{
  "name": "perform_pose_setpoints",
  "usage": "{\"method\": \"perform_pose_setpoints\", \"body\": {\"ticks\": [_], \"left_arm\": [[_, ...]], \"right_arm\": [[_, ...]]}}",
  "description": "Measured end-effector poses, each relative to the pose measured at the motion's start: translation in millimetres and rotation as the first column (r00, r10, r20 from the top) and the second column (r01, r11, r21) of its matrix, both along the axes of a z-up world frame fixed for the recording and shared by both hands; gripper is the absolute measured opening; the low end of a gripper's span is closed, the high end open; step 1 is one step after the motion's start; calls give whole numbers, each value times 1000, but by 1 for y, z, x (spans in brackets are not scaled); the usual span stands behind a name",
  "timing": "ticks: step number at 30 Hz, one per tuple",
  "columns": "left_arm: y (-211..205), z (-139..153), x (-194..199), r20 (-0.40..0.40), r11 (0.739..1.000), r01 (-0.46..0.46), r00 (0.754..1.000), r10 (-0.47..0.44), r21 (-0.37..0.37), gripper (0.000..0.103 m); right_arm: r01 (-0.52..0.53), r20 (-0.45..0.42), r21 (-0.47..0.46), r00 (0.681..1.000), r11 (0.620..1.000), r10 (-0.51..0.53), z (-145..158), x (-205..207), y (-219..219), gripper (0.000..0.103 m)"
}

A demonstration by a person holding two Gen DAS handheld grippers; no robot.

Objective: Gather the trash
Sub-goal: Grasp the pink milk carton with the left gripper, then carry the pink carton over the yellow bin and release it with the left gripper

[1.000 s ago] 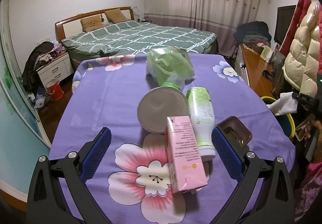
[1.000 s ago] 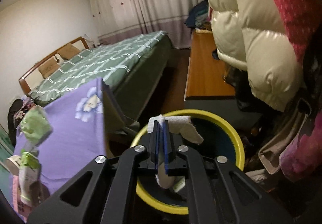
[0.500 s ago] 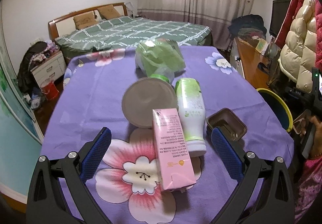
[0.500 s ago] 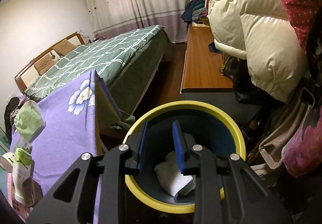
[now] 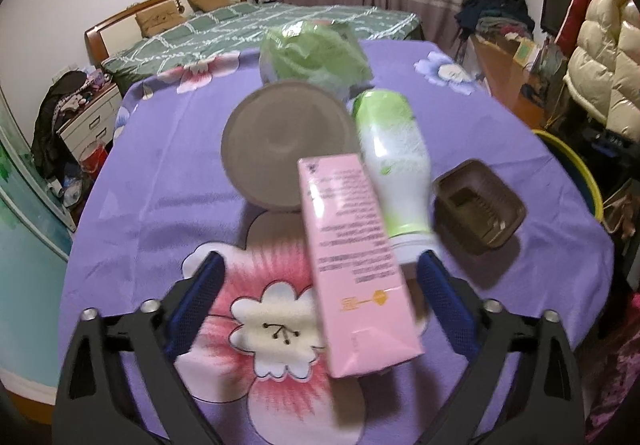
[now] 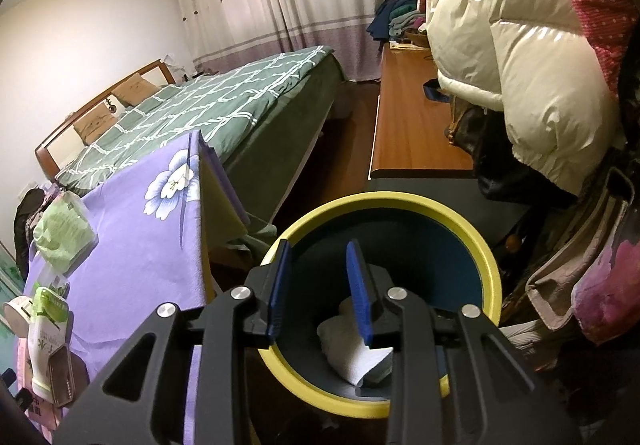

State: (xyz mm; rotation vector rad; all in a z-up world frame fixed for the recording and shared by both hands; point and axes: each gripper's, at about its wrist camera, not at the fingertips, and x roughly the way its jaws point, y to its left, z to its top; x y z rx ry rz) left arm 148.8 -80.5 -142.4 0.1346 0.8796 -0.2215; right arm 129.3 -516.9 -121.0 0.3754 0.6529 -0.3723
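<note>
My left gripper [image 5: 320,285] is open and empty above the purple flowered table [image 5: 160,173], with a pink carton [image 5: 352,265] lying between its fingers. Beyond it lie a white-and-green bottle [image 5: 394,161], a brown paper bowl [image 5: 286,145], a green plastic bag [image 5: 316,53] and a brown plastic tray [image 5: 478,201]. My right gripper [image 6: 318,259] is open and empty over the yellow-rimmed bin [image 6: 486,257]. A white crumpled tissue [image 6: 352,353] lies at the bin's bottom.
The bin's rim [image 5: 580,173] shows off the table's right edge in the left wrist view. A wooden cabinet [image 6: 408,125] and hanging puffy coats [image 6: 520,57] stand behind the bin. A green bed [image 6: 224,109] lies beyond the table.
My right gripper opened and let go of the white tissue, which dropped into the bin. My left gripper moved forward and lower over the pink carton.
</note>
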Motion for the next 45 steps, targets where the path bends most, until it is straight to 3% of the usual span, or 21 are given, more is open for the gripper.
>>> {"method": "perform_pose_setpoints", "body": {"ticks": [3,17,19,24,26,31,37,41,45], "left_arm": [[11,-5,5,-26,1000,-12,1000,13,6,81],[10,-9,34,-71,999,37,997,-35,22,79],[8,-9,41,-87,999,51,995,-49,17,73],[7,-9,46,-127,996,85,988,-86,-14,44],[8,-6,44,-131,994,101,986,-104,-27,40],[8,11,29,-92,993,110,989,-113,-41,39],[-8,53,8,1,988,151,988,-152,-41,40],[-41,76,3,43,974,221,975,-219,-46,39],[-93,89,8,56,942,328,944,-325,-68,40]], "right_arm": [[-2,-2,2,1000,1000,2,-1,1,0,28],[-33,1,-5,999,999,33,1,6,11,28],[-33,2,-6,999,999,33,2,5,10,28],[-30,3,-3,1000,1000,30,2,5,10,28],[-28,6,2,1000,1000,28,3,4,9,28],[-30,20,8,999,1000,30,6,-2,5,28],[-24,36,-3,999,1000,24,8,-15,2,28],[-12,37,-6,999,1000,12,5,-24,-4,28],[17,41,1,999,1000,-17,1,-40,-17,34]]}}
